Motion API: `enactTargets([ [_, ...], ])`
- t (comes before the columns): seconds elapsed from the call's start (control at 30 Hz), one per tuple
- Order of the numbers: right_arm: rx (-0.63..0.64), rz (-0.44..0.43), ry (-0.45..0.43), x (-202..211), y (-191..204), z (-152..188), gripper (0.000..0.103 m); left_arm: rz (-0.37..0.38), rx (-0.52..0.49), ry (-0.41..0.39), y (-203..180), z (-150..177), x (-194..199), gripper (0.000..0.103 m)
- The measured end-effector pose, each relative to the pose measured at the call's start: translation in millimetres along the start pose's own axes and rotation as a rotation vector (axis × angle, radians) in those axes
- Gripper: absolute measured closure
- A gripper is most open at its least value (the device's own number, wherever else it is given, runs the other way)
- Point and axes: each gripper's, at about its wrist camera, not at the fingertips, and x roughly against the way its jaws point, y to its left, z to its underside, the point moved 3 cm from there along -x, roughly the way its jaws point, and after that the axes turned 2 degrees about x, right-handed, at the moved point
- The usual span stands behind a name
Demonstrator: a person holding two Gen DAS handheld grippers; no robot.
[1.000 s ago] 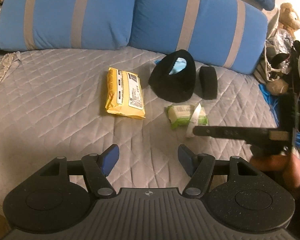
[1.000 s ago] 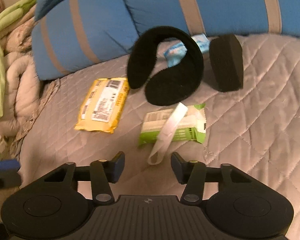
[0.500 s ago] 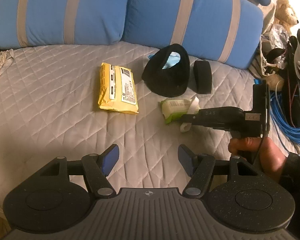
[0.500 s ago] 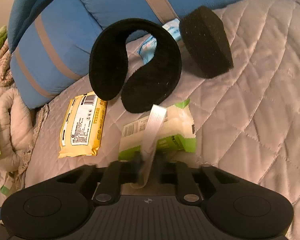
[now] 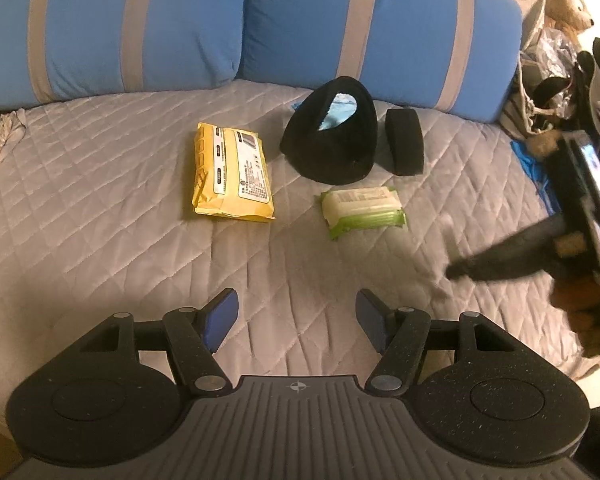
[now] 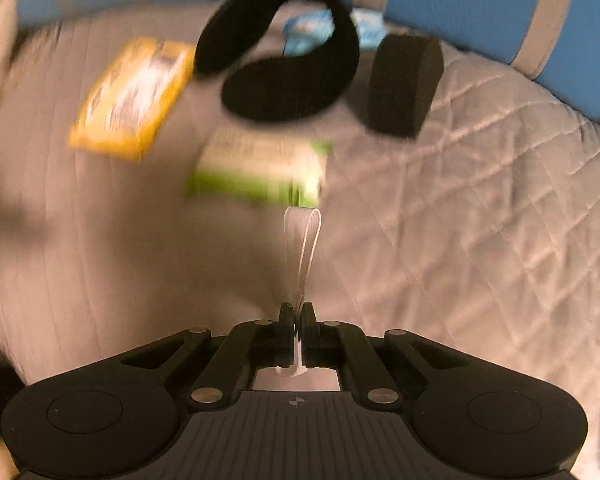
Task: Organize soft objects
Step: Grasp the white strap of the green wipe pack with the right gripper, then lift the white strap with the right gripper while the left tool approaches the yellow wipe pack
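On the grey quilted bed lie a yellow wipes pack [image 5: 232,174] [image 6: 134,98], a green wipes pack [image 5: 362,211] [image 6: 260,170], a black curved earmuff band [image 5: 332,136] [image 6: 284,48] and a black round pad [image 5: 404,141] [image 6: 404,84]. My right gripper [image 6: 297,312] is shut on a white elastic loop [image 6: 304,248] and holds it clear of the green pack. It shows blurred at the right of the left wrist view [image 5: 460,270]. My left gripper [image 5: 296,316] is open and empty, over bare quilt in front of the packs.
Two blue cushions with grey stripes [image 5: 140,28] [image 5: 380,28] line the back of the bed. A light blue packet [image 5: 340,110] sits inside the earmuff band. A teddy bear [image 5: 568,0], bags and blue cables [image 5: 536,172] crowd the right edge.
My right gripper shut on the white loop that lay across the green pack, then pulled it off and back to the right. The left gripper stayed open and shifted only slightly.
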Motion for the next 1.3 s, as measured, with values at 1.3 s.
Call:
enactTargets([
  [1.3,-0.031,0.007,-0.222,60,-8,55,0.098,-0.099,-0.049,-0.08,12,0,-20,0.039],
])
